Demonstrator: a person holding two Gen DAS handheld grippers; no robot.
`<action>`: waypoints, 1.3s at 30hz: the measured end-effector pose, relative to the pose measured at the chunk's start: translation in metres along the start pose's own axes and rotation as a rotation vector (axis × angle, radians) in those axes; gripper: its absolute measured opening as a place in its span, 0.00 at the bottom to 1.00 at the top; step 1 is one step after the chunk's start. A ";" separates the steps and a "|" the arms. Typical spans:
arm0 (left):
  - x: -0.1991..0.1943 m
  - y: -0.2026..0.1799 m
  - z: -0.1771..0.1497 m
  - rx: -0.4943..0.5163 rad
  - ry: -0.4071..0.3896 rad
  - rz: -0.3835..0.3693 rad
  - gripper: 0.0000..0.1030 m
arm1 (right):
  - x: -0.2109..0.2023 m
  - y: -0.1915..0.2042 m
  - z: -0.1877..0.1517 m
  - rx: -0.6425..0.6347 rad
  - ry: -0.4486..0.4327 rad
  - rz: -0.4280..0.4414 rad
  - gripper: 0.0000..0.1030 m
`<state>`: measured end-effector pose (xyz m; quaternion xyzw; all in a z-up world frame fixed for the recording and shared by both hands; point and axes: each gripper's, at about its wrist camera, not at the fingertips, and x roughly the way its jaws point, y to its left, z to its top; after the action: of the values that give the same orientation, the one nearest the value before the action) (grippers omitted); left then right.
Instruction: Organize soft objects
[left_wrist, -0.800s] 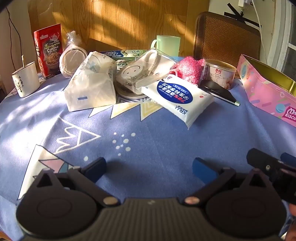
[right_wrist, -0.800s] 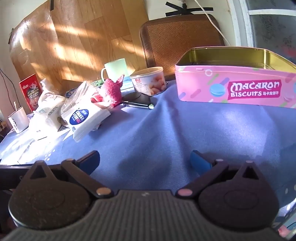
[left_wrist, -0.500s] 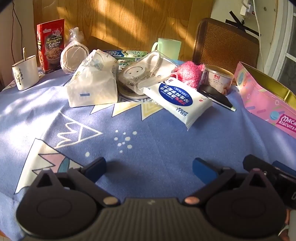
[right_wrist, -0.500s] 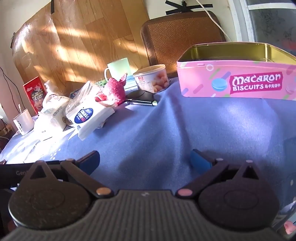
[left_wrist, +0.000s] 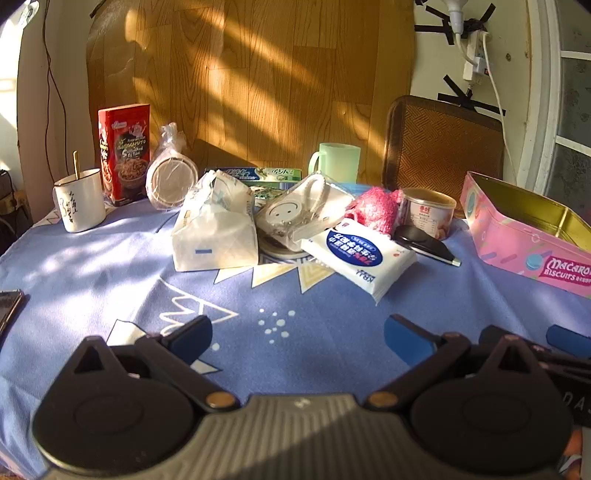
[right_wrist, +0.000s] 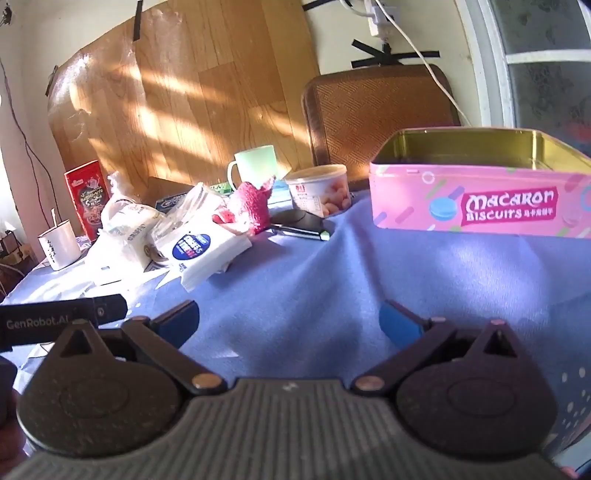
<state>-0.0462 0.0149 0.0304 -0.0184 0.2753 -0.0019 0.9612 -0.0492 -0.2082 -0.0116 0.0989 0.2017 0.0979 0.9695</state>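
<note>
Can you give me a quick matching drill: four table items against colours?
Items:
1. mug
2. tin
3. snack box
4. cloth

Colours:
A. red
B. fuzzy pink-red
C. pale green
D. pink outside, gold inside

Pairs: 1-C, 2-D, 3-A, 4-B

Blue cloth (left_wrist: 332, 332) w/ white mountain shapes & dots. Pink tin (right_wrist: 480, 203), gold inside. Fuzzy pink toy (left_wrist: 373, 208). Red box (left_wrist: 123, 155). Green mug (left_wrist: 338, 162).

Warm slanting sunlight, striped shadows, fisheye-bent edges.
</note>
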 end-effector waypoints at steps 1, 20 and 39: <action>-0.001 -0.001 0.000 0.003 -0.003 0.000 1.00 | -0.001 0.002 0.000 -0.011 -0.009 0.004 1.00; 0.008 0.013 -0.004 -0.066 0.049 0.000 1.00 | -0.002 0.004 -0.002 -0.010 -0.022 0.000 1.00; 0.014 0.023 -0.003 -0.091 0.058 0.026 1.00 | 0.002 0.007 -0.004 -0.033 0.005 0.023 0.62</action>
<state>-0.0363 0.0375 0.0196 -0.0584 0.3031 0.0227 0.9509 -0.0504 -0.2001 -0.0145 0.0852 0.2013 0.1128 0.9693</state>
